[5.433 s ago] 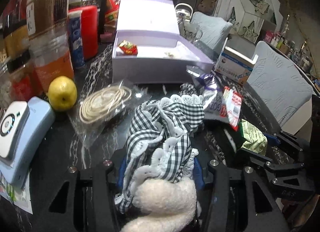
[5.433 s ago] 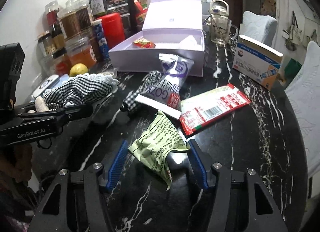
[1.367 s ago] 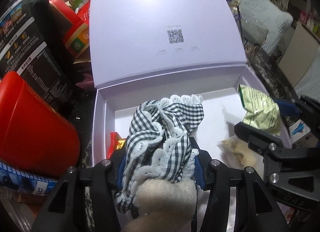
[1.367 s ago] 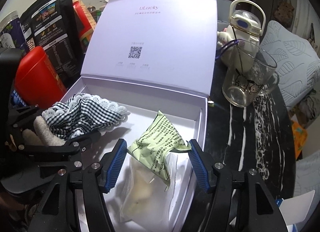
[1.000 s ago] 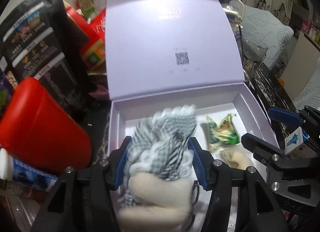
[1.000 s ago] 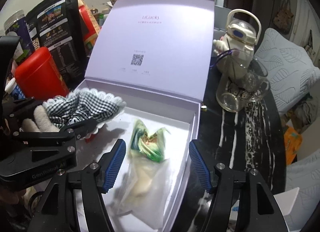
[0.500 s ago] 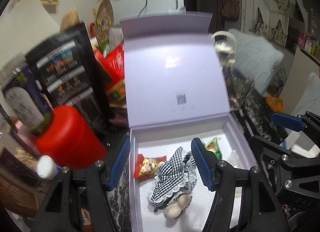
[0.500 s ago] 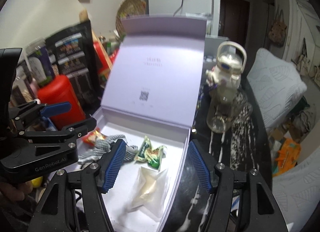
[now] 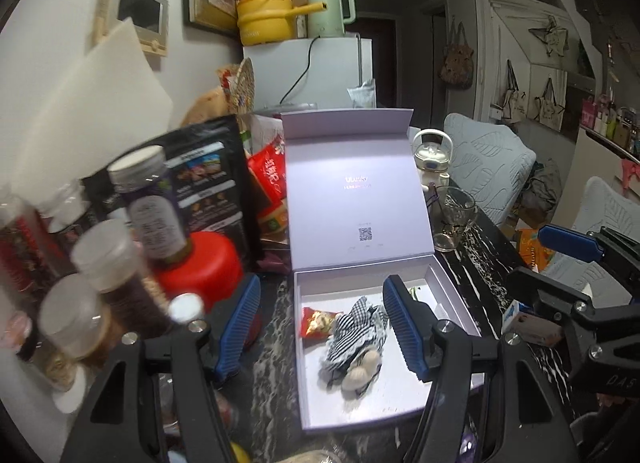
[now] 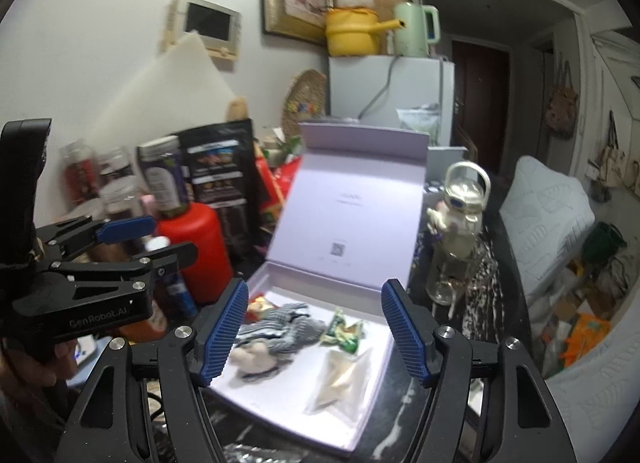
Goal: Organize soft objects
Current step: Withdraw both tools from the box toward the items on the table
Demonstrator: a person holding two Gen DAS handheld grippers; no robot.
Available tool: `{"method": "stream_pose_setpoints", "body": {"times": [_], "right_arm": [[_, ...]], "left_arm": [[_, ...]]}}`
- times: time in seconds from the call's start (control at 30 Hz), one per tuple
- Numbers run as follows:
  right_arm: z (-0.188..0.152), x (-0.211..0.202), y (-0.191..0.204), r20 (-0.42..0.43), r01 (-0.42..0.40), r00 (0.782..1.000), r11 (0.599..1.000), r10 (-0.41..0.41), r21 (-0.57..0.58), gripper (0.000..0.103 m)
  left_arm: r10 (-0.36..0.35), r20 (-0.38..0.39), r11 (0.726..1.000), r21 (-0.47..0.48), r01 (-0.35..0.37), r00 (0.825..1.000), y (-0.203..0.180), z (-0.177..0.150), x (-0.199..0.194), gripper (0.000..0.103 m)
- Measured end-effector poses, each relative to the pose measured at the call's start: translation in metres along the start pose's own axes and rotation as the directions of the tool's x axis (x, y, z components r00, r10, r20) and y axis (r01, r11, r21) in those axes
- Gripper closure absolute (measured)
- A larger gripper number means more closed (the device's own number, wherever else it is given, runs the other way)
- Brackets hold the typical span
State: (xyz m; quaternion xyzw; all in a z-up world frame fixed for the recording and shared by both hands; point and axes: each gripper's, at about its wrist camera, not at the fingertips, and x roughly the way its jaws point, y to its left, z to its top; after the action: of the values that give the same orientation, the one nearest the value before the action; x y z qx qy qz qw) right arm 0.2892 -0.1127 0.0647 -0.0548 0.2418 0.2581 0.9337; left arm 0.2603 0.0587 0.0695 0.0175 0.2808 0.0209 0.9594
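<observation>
Left gripper (image 9: 320,327): jaws parted, nothing held; gingham plush doll (image 9: 354,343) lies between and below them on the lavender box (image 9: 452,295) floor, beside a red snack packet (image 9: 318,321)

Right gripper (image 10: 310,337): jaws opening, empty; green snack packet (image 10: 342,331) and clear pouch (image 10: 340,375) below, dropped inside the box walls

Upright lid blocks ahead; jars crowd outside the left jaw; dark tabletop right of the box looks freer

Lived-in home: fridge (image 9: 308,71) topped with kettle (image 9: 330,11), cluttered food jars (image 9: 150,203).
</observation>
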Motion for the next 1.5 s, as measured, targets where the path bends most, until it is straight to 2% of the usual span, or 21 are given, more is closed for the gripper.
{"method": "stream_pose_setpoints", "body": {"times": [0.33, 0.6, 0.77, 0.97, 1.23, 1.4, 1.5], "right_arm": [[-0.013, -0.056, 0.045, 0.058, -0.032, 0.998, 0.998, 0.035, -0.055, 0.029], [-0.04, -0.085, 0.072, 0.046, -0.044, 0.998, 0.997, 0.047, -0.057, 0.018], [-0.061, -0.091, 0.077, 0.011, -0.035, 0.999, 0.999, 0.036, -0.029, 0.017], [-0.086, -0.092, 0.081, -0.04, -0.009, 0.999, 1.0, 0.009, -0.009, 0.017], [-0.119, -0.084, 0.079, -0.113, 0.008, 0.994, 0.999, -0.003, 0.041, 0.017], [-0.139, -0.074, 0.078, -0.152, 0.022, 0.988, 0.998, -0.012, 0.062, 0.017], [-0.152, -0.068, 0.077, -0.173, 0.024, 0.985, 0.997, -0.011, 0.075, 0.017]], "left_arm": [[-0.009, 0.04, 1.0, 0.012, 0.008, 0.999, 0.017, -0.027, -0.065, 0.037], [-0.032, 0.025, 0.999, 0.026, 0.032, 0.999, 0.019, -0.06, -0.083, 0.037], [-0.035, -0.012, 0.999, 0.022, 0.035, 0.999, 0.02, -0.082, -0.083, 0.037], [-0.071, -0.071, 0.997, -0.001, 0.071, 0.995, 0.024, -0.111, -0.072, 0.037], [-0.104, -0.139, 0.995, -0.012, 0.104, 0.985, 0.025, -0.144, -0.055, 0.037], [-0.127, -0.196, 0.992, 0.002, 0.129, 0.972, 0.022, -0.167, -0.038, 0.037], [-0.109, -0.237, 0.992, 0.029, 0.12, 0.965, 0.017, -0.179, -0.028, 0.037]]}}
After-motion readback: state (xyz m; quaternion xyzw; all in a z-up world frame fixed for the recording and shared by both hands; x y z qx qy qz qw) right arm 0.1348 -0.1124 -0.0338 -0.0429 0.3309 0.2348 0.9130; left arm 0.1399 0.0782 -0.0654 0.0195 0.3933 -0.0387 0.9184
